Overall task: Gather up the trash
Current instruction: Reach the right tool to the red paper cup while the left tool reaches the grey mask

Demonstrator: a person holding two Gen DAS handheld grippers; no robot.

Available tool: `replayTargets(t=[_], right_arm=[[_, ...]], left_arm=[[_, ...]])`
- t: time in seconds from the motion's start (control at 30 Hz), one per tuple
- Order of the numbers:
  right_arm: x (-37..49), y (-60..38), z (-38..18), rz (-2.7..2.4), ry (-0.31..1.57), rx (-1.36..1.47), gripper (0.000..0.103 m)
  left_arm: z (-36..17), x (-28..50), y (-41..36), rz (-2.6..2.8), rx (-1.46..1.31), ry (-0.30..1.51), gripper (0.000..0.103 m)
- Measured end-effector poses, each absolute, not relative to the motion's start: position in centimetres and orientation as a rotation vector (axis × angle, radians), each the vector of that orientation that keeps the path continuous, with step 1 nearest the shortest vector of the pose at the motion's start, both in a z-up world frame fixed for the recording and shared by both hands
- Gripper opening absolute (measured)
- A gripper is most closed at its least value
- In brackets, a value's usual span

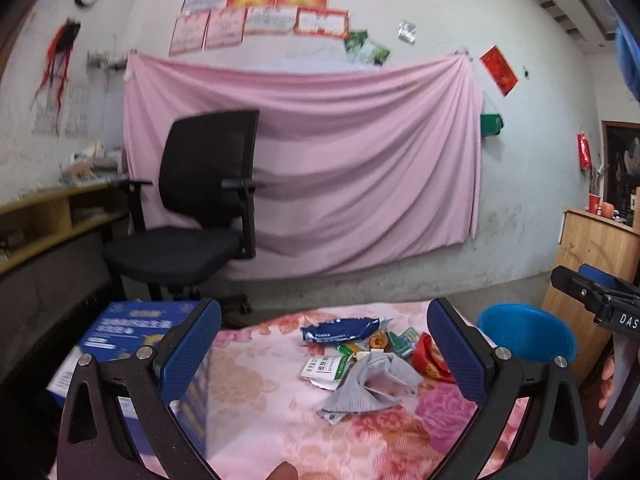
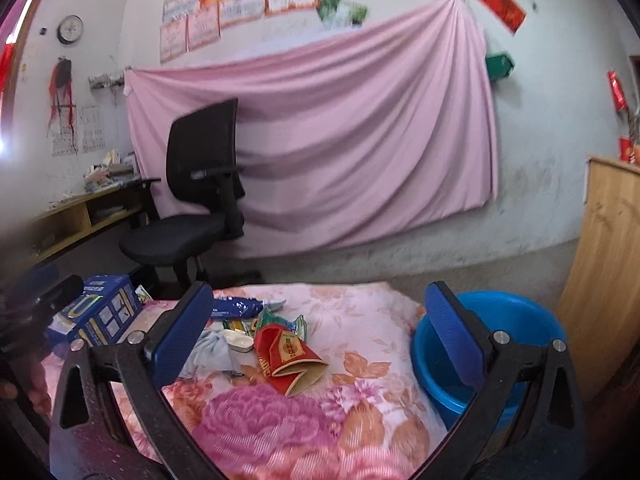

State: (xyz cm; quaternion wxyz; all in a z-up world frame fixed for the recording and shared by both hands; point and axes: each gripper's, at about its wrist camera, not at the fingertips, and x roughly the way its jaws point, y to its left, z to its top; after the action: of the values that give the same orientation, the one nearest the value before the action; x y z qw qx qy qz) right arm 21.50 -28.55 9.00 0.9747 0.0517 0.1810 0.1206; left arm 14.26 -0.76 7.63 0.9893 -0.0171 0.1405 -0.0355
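Both hand-held grippers hang above the bed with jaws spread wide and nothing between the blue pads. Left gripper (image 1: 324, 344) looks over the middle of the pink floral quilt (image 1: 260, 408); right gripper (image 2: 320, 332) sits further toward the quilt's right edge, and its black frame shows at the far right of the left wrist view.

The trash lies in one loose heap toward the far end of the quilt: a dark blue plastic snack bag (image 1: 340, 329) at the back, small green and yellow packets (image 1: 394, 340) just in front of it, a white and green sachet (image 1: 324, 368), a crumpled grey paper wrapper (image 1: 370, 390) nearest the left gripper, and a flattened red and gold cardboard carton (image 2: 290, 356) on the heap's right side, touching the other pieces. Bare quilt lies open on the near side of the heap and to its right.

A round blue plastic basin (image 2: 516, 320) stands just off the quilt's right edge, below the level of the bedding, beside a light wooden cabinet (image 2: 608, 264). At the quilt's left edge sits a blue printed cardboard box (image 1: 120, 332). Beyond the far edge is bare concrete floor, a black mesh office chair (image 1: 200, 200) and a pink sheet (image 1: 340, 152) hung on the wall.
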Motion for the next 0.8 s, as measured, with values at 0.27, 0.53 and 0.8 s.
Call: replayTargets(t=[0.27, 0.53, 0.8], right_arm=[[29.0, -26.8, 4.9, 0.320, 0.561, 0.072, 0.103], [32.3, -25.3, 1.5, 0.418, 0.746, 0.076, 0.103], [32.6, -22.5, -0.7, 0.479, 0.849, -0.027, 0.095]], left_arm=[[4.4, 19.8, 0.7, -0.075, -0.077, 0.435, 0.101], [1.5, 21.9, -0.1, -0.151, -0.052, 0.589, 0.094], [-0.8, 24.2, -0.4, -0.331, -0.145, 0.795, 0.051]])
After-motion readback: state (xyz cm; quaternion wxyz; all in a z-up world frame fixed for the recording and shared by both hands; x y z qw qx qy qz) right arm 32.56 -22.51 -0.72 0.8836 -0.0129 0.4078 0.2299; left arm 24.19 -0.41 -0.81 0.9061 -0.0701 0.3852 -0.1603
